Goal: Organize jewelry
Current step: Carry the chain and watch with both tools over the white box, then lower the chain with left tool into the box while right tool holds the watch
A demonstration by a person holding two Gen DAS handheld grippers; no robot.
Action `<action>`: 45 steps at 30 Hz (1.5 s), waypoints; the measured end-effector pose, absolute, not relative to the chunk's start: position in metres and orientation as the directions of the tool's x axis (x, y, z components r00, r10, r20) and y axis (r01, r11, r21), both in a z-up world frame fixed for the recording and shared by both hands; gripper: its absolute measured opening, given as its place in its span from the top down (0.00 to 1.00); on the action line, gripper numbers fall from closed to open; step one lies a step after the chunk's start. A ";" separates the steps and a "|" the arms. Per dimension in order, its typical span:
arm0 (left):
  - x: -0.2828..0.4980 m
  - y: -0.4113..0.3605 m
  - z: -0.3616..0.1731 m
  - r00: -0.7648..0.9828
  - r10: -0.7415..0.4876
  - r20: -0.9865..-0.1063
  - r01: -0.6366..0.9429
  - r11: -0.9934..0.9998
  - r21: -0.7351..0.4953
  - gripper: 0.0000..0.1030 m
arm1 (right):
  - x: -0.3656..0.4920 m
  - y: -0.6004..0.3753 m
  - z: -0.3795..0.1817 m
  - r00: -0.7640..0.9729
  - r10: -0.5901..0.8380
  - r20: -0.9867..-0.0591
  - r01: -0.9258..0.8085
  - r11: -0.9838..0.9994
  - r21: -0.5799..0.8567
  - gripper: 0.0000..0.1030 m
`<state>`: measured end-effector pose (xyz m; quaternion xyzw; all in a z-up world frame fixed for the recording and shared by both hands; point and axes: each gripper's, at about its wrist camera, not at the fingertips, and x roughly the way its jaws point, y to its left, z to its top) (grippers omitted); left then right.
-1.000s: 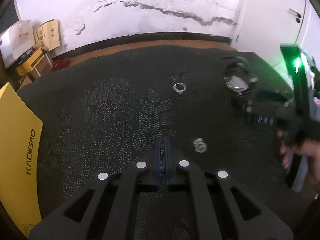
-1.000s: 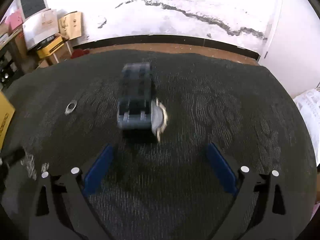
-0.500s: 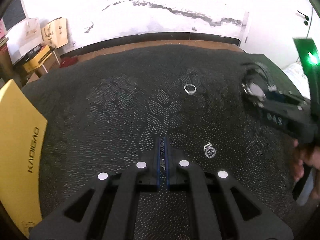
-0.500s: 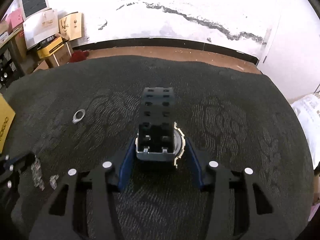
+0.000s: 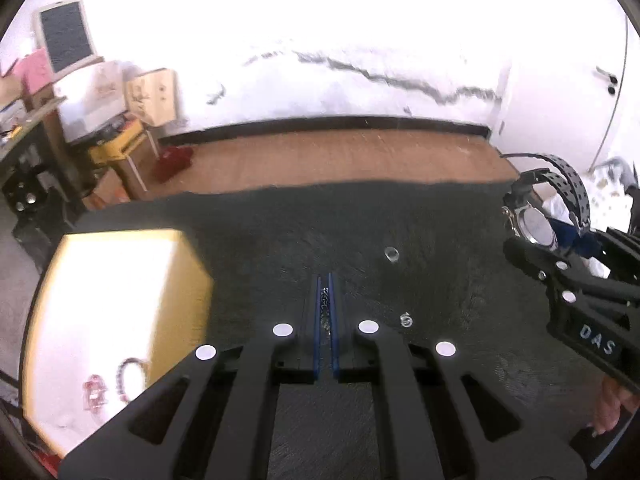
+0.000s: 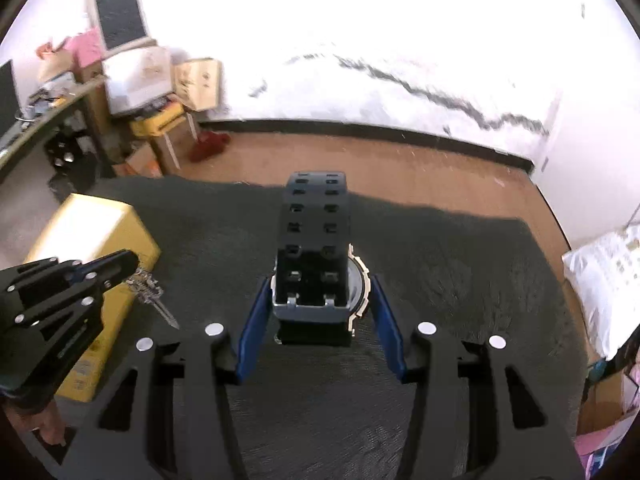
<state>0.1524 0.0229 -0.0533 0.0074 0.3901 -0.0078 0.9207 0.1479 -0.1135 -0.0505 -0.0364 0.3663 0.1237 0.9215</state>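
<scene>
Right gripper (image 6: pixel 316 312) clamped on wristwatch (image 6: pixel 314 280), blue pads on case sides, perforated strap standing up; jaws just closed in on it. Left gripper (image 5: pixel 326 312) pressed together on thin chain (image 6: pixel 154 294), probably necklace, dangling. Below: dark patterned cloth (image 5: pixel 460 248) with silver ring (image 5: pixel 392 254), small pendant (image 5: pixel 406 320). Yellow box (image 5: pixel 120 280) at cloth's left holds beaded bracelet (image 5: pixel 130 372). Beyond: wooden floor (image 5: pixel 340 156), cracked white wall (image 5: pixel 360 68), stacked cartons (image 6: pixel 160 80).

We cannot identify the small silvery piece (image 5: pixel 405 320) on the dark cloth (image 5: pixel 460 248); motion blur smears the yellow box (image 5: pixel 116 320) contents.
</scene>
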 end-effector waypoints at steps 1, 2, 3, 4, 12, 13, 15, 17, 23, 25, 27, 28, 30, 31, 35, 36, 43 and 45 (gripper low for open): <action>0.146 0.030 -0.042 0.701 -0.001 -0.713 0.009 1.000 0.008 0.97 | 0.142 -0.106 -0.040 0.704 0.210 -0.679 -0.265 0.964 0.023 0.52; 0.134 0.043 -0.027 0.711 0.017 -0.703 -0.007 1.000 0.017 0.97 | 0.133 -0.095 -0.026 0.707 0.226 -0.670 -0.281 0.959 0.028 0.52; 0.129 0.051 -0.019 0.714 0.030 -0.699 -0.018 1.000 0.024 0.97 | 0.129 -0.087 -0.017 0.706 0.238 -0.667 -0.292 0.956 0.032 0.52; 0.122 0.060 -0.011 0.718 0.042 -0.695 -0.032 0.999 0.026 0.97 | 0.122 -0.075 -0.005 0.704 0.257 -0.662 -0.311 0.950 0.038 0.52; 0.060 0.157 0.030 0.714 0.155 -0.682 -0.154 0.986 0.063 0.97 | 0.078 0.022 0.047 0.681 0.354 -0.642 -0.435 0.900 0.035 0.52; 0.054 0.167 0.031 0.712 0.169 -0.682 -0.166 0.984 0.071 0.97 | 0.074 0.037 0.050 0.671 0.368 -0.644 -0.451 0.891 0.039 0.52; 0.040 0.192 0.034 0.705 0.199 -0.681 -0.196 0.977 0.084 0.97 | 0.068 0.062 0.052 0.652 0.388 -0.651 -0.480 0.876 0.042 0.52; 0.028 0.212 0.033 0.697 0.218 -0.683 -0.221 0.972 0.085 0.97 | 0.062 0.089 0.052 0.629 0.409 -0.662 -0.508 0.860 0.048 0.52; 0.014 0.263 0.022 0.678 0.257 -0.689 -0.286 0.955 0.076 0.97 | 0.058 0.151 0.035 0.571 0.434 -0.697 -0.567 0.823 0.047 0.52; 0.012 0.273 0.016 0.671 0.261 -0.694 -0.296 0.952 0.071 0.97 | 0.063 0.167 0.025 0.556 0.433 -0.710 -0.577 0.815 0.045 0.52; 0.015 0.280 0.007 0.664 0.256 -0.703 -0.301 0.951 0.062 0.97 | 0.071 0.180 0.016 0.550 0.424 -0.720 -0.582 0.813 0.035 0.52; 0.018 0.284 0.000 0.657 0.253 -0.710 -0.304 0.951 0.057 0.97 | 0.074 0.185 0.010 0.547 0.419 -0.725 -0.582 0.812 0.031 0.52; 0.025 0.289 -0.012 0.650 0.248 -0.719 -0.312 0.949 0.045 0.97 | 0.079 0.193 -0.002 0.538 0.409 -0.737 -0.583 0.812 0.025 0.52; 0.029 0.292 -0.020 0.644 0.242 -0.726 -0.316 0.948 0.035 0.97 | 0.087 0.198 -0.009 0.534 0.404 -0.743 -0.581 0.813 0.024 0.52; 0.046 0.305 -0.053 0.613 0.236 -0.754 -0.324 0.945 0.032 0.97 | 0.106 0.213 -0.035 0.520 0.383 -0.764 -0.577 0.817 0.017 0.52; 0.049 0.307 -0.061 0.605 0.239 -0.759 -0.327 0.944 0.037 0.97 | 0.112 0.217 -0.042 0.518 0.376 -0.768 -0.577 0.816 0.010 0.52; 0.063 0.319 -0.112 0.559 0.213 -0.801 -0.332 0.943 0.020 0.97 | 0.137 0.227 -0.088 0.478 0.353 -0.804 -0.579 0.815 0.013 0.52; 0.064 0.322 -0.121 0.553 0.210 -0.807 -0.334 0.942 0.016 0.97 | 0.142 0.230 -0.098 0.470 0.347 -0.812 -0.578 0.816 0.014 0.52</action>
